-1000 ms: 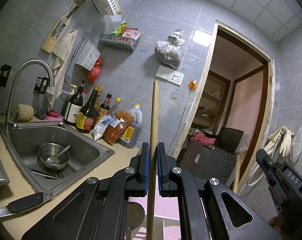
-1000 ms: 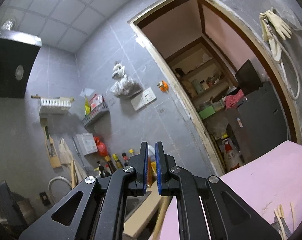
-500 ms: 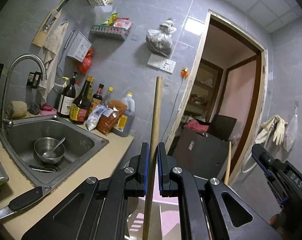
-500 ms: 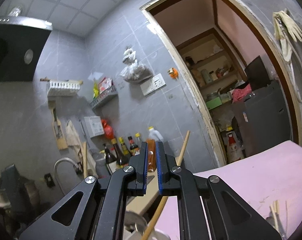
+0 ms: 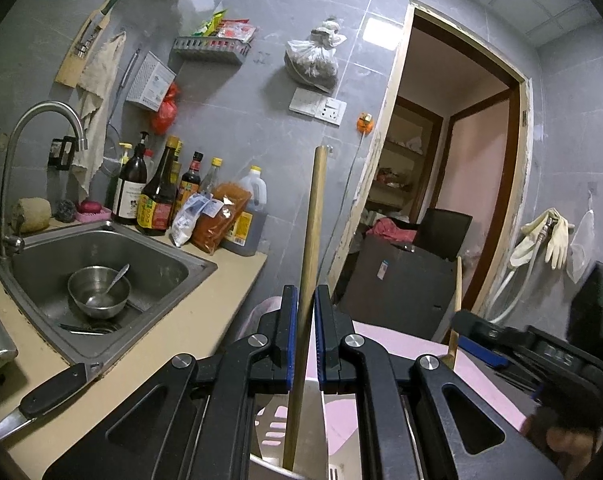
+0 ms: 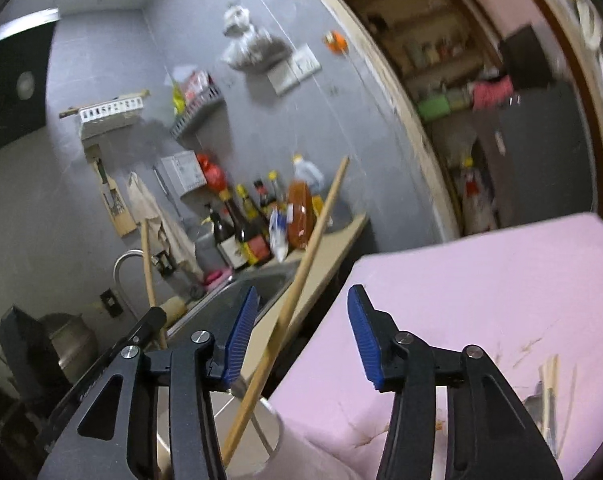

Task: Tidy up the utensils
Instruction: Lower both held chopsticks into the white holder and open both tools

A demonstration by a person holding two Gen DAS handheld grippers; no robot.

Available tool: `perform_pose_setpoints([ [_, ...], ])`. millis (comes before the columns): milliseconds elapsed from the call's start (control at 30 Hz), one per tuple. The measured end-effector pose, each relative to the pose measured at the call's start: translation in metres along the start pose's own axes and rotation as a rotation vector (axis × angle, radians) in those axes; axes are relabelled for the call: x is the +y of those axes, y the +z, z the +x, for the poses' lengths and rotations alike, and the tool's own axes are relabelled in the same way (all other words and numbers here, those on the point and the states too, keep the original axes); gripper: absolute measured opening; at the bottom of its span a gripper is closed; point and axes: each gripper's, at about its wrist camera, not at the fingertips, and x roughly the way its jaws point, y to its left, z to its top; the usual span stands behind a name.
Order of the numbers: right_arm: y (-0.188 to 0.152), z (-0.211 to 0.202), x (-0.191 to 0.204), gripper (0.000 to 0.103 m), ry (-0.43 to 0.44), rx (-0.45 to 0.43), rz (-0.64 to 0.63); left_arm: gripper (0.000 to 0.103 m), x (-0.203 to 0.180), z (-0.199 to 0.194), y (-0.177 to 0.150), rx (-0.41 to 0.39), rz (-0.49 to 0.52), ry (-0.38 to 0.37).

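Note:
My left gripper (image 5: 302,308) is shut on a long wooden handle (image 5: 313,224) that stands upright, its lower end inside a metal utensil holder (image 5: 277,470). A second wooden handle (image 5: 456,300) stands beside my right gripper, seen at the right of this view. In the right wrist view my right gripper (image 6: 303,320) is open and empty above the pink table (image 6: 481,288). A wooden handle (image 6: 301,284) leans out of the metal holder (image 6: 269,432) between its fingers. Another wooden handle (image 6: 147,264) stands at the left, by the left gripper.
A steel sink (image 5: 101,264) holds a bowl with a spoon (image 5: 99,292). A black-handled knife (image 5: 49,396) lies on the beige counter (image 5: 161,344). Sauce bottles (image 5: 157,196) stand against the grey wall. Loose chopsticks (image 6: 553,384) lie on the pink table. A doorway (image 5: 453,184) opens at right.
My right gripper has opened and tilted down toward the holder and pink table. My left gripper has lowered with the wooden handle still held, its end now in the holder.

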Motion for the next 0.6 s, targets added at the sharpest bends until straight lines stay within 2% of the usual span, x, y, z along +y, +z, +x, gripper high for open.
perform_pose_setpoints([
  [67, 0.001, 0.007, -0.005, 0.029, 0.017, 0.027, 0.033, 0.006, 0.002, 0.000, -0.001, 0.013, 0.000, -0.003],
  [167, 0.002, 0.007, -0.007, 0.011, 0.049, 0.027, 0.057, 0.006, 0.005, -0.001, -0.002, 0.026, -0.007, -0.017],
  [400, -0.001, -0.007, 0.006, 0.006, 0.102, 0.004, -0.001, 0.006, 0.003, -0.003, -0.003, 0.037, 0.000, -0.025],
  [600, -0.023, -0.031, 0.033, 0.005, 0.091, -0.063, -0.211, 0.006, 0.003, -0.006, -0.003, 0.042, 0.001, -0.047],
])
